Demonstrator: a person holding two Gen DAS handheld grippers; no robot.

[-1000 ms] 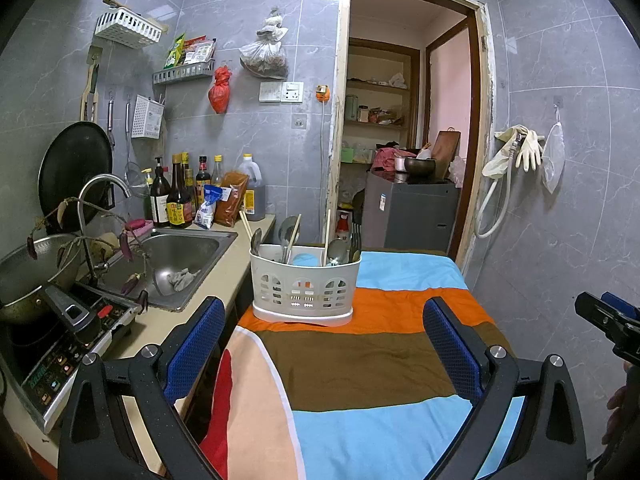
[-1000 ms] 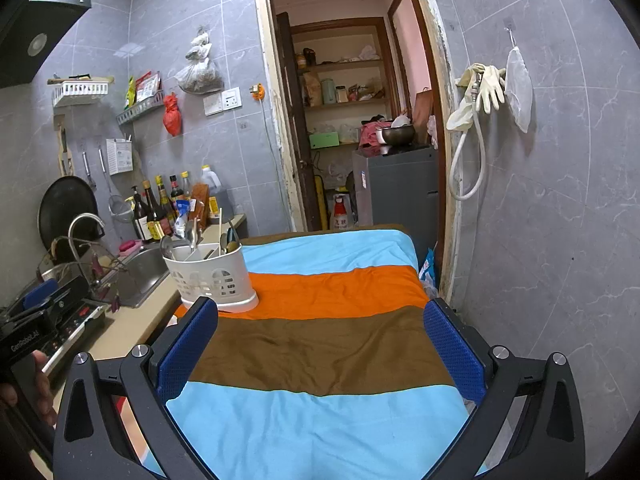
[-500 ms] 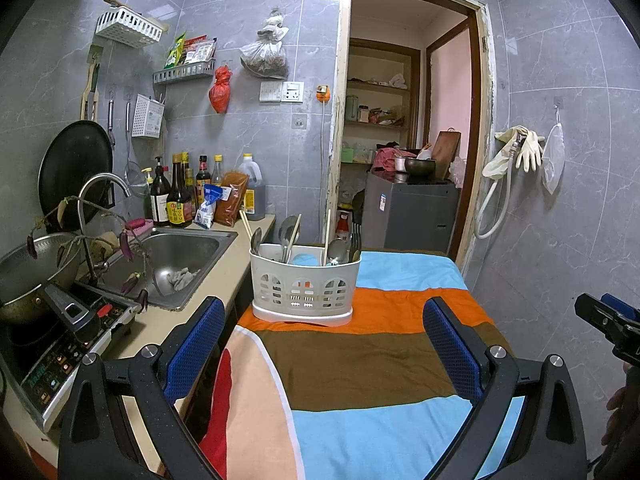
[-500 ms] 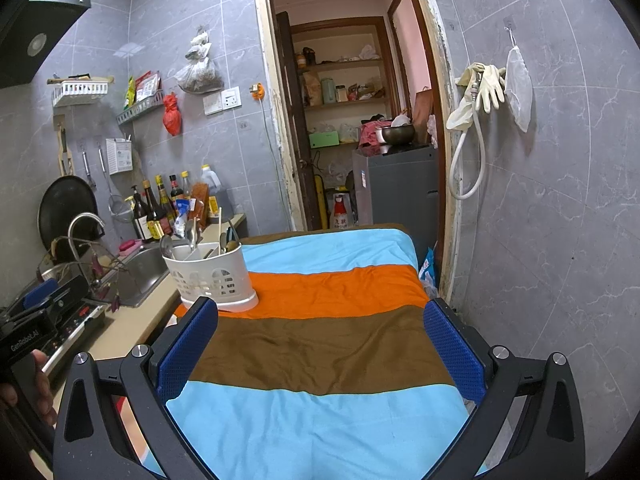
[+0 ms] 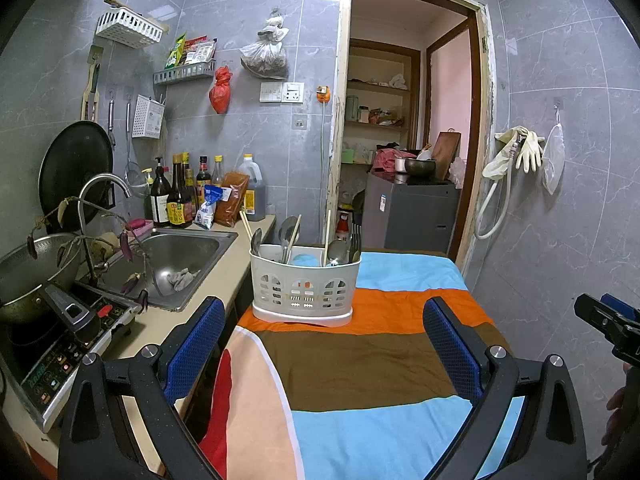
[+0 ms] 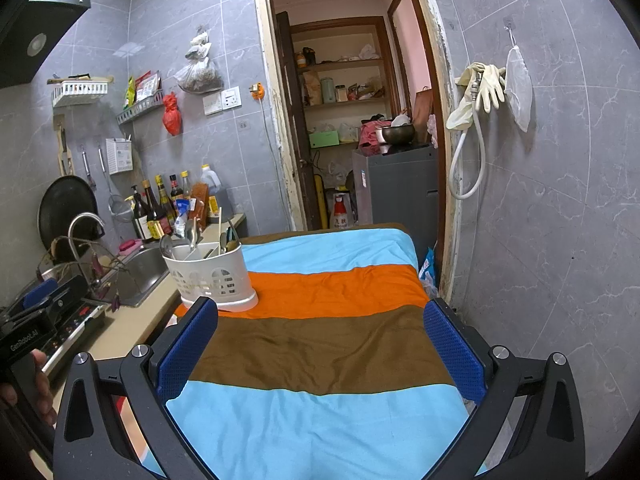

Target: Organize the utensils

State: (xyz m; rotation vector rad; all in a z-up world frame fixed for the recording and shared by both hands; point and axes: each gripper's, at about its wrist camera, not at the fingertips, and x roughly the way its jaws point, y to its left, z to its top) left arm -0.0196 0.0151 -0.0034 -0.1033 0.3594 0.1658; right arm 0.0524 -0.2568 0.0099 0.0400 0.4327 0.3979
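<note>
A white slotted utensil holder stands on the orange stripe of the striped cloth table; it also shows in the right wrist view. It holds spoons, a fork and chopsticks. My left gripper is open and empty, held back from the holder over the brown stripe. My right gripper is open and empty, to the right of the holder over the brown stripe.
A counter on the left carries a steel sink with a faucet, sauce bottles and an induction cooker. A grey tiled wall bounds the table's right side. A doorway opens behind.
</note>
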